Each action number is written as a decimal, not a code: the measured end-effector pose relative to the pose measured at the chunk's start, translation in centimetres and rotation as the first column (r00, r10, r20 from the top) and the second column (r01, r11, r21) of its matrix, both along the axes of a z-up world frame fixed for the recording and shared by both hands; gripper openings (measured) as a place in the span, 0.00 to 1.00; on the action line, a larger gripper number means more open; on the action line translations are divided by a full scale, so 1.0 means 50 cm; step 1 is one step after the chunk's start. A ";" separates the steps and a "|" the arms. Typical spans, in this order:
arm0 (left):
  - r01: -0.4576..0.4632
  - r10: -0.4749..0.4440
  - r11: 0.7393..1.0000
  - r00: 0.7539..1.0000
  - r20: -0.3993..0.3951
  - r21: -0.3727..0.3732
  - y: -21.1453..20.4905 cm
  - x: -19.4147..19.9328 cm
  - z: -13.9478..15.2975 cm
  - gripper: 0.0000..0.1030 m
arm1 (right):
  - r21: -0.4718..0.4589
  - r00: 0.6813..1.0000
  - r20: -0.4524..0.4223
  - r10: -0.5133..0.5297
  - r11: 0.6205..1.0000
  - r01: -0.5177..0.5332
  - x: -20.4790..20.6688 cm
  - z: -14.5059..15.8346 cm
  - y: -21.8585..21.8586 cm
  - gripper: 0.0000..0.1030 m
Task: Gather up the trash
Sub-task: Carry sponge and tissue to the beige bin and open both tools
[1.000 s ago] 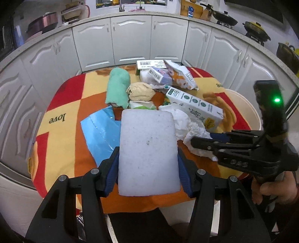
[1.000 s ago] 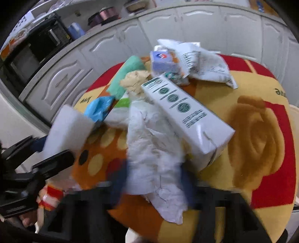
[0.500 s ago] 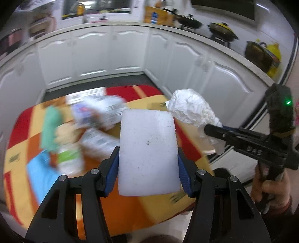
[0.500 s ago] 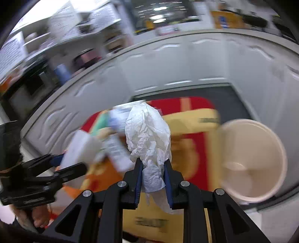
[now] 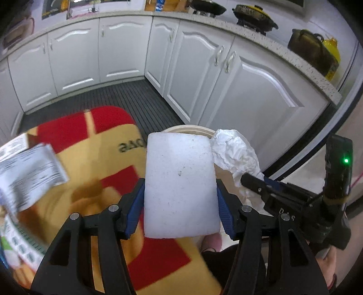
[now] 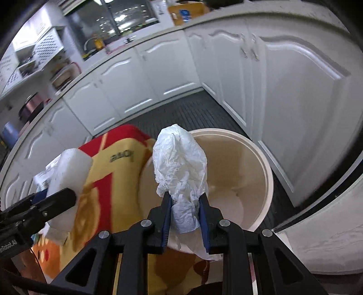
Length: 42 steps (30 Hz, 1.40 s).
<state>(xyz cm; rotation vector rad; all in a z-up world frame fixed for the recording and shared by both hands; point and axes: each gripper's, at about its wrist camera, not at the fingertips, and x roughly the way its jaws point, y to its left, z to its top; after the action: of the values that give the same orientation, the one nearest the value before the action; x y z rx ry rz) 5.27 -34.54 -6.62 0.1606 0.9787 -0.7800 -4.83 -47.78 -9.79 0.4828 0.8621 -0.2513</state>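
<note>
My left gripper (image 5: 180,199) is shut on a white foam block (image 5: 180,183), held over the table's right edge. The block also shows in the right wrist view (image 6: 68,177). My right gripper (image 6: 185,204) is shut on a crumpled white paper wad (image 6: 180,158) and holds it above the near rim of a cream round bin (image 6: 267,172). The wad also shows in the left wrist view (image 5: 236,154), just right of the block, with the bin's rim (image 5: 188,129) showing behind them. The right gripper's body (image 5: 295,202) is at the right.
A table with a red, yellow and orange cloth (image 5: 90,158) lies left of the bin. Printed packets (image 5: 27,174) lie on it at the left. White cabinet doors (image 6: 283,90) curve around a dark ribbed floor (image 6: 188,113). Pots (image 5: 254,11) stand on the counter.
Both grippers have swung right, from over the trash pile to the bin beside the table. The right gripper lifted the paper wad off the table. The left kept hold of the foam block.
</note>
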 end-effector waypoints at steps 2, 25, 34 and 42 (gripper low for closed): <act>0.008 -0.008 1.000 0.999 -0.036 -0.005 -0.022 0.012 -0.022 0.57 | 0.008 1.000 -0.005 -0.013 1.000 0.013 0.005 -0.012 -0.019 0.28; -0.040 0.032 0.997 0.994 -0.106 -0.069 -0.014 0.024 -0.040 0.60 | 0.087 0.998 -0.023 -0.052 0.995 0.054 -0.028 -0.063 -0.061 0.68; -0.104 0.103 0.994 0.994 -0.037 -0.037 0.033 -0.002 -0.013 0.60 | 0.055 1.000 -0.010 -0.019 0.998 0.020 -0.032 -0.042 -0.022 0.69; -0.149 0.149 0.989 0.987 0.053 -0.011 0.088 -0.036 0.024 0.60 | 0.004 1.000 0.013 0.013 1.000 -0.013 -0.036 -0.009 0.028 0.70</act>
<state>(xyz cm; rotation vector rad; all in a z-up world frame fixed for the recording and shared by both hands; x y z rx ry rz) 3.46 -30.12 -5.44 0.1008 0.9257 -0.6388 -6.61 -46.40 -10.23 0.4821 0.8526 -0.2340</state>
